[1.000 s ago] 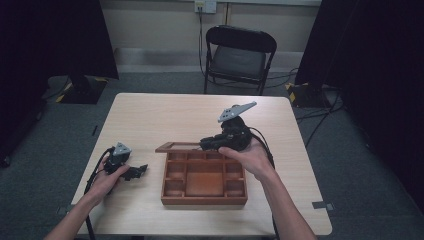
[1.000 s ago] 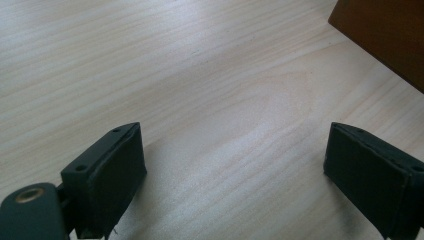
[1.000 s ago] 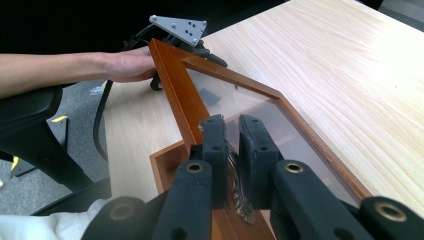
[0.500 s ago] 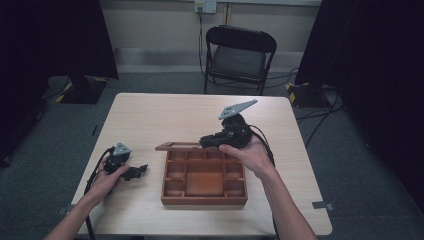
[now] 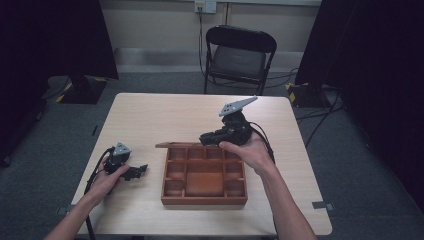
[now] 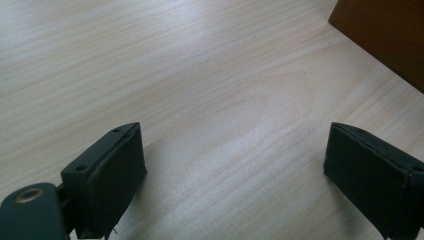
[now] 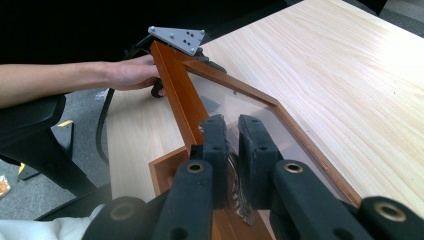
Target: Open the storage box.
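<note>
A brown wooden box with several compartments sits mid-table. Its lid, a wooden frame around a clear pane, stands raised along the box's back edge. My right gripper is at that back edge, shut on the lid. In the right gripper view the jaws pinch the lid's rail, with a small metal fitting between them. My left gripper rests on the table left of the box, held by a hand. Its jaws stand wide apart over bare wood, with the box's corner ahead.
The pale wooden table has free room behind the box and to its right. A black folding chair stands beyond the far edge. Cables trail from both grippers. Dark curtains close in the left and right sides.
</note>
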{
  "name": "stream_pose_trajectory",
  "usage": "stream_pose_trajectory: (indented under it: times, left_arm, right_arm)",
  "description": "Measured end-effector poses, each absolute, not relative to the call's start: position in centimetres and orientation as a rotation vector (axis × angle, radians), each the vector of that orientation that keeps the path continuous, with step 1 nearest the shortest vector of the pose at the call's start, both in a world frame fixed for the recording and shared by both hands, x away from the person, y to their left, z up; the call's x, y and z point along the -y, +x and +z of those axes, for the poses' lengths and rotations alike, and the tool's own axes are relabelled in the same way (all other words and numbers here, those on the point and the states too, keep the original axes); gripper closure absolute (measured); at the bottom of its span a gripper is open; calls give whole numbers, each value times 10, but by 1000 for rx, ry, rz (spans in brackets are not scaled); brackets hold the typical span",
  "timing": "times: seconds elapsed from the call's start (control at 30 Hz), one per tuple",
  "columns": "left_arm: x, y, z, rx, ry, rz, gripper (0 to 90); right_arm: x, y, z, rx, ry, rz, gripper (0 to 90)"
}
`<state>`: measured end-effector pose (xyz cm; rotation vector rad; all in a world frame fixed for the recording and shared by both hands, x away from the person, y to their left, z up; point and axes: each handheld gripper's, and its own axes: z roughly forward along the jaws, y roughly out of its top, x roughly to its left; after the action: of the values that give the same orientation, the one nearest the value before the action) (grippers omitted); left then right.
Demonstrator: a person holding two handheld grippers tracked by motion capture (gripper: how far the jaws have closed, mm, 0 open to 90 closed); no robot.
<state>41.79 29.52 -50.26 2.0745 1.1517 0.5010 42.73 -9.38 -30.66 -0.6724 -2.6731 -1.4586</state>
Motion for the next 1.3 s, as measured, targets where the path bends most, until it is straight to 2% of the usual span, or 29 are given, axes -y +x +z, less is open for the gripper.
stream_pose_trajectory:
  times: [1.3]
  left_arm:
    - [-295,418,-503,-1153,2075,502,87]
  right_arm:
    - [97,438,-305,2617,-700,-1502,834]
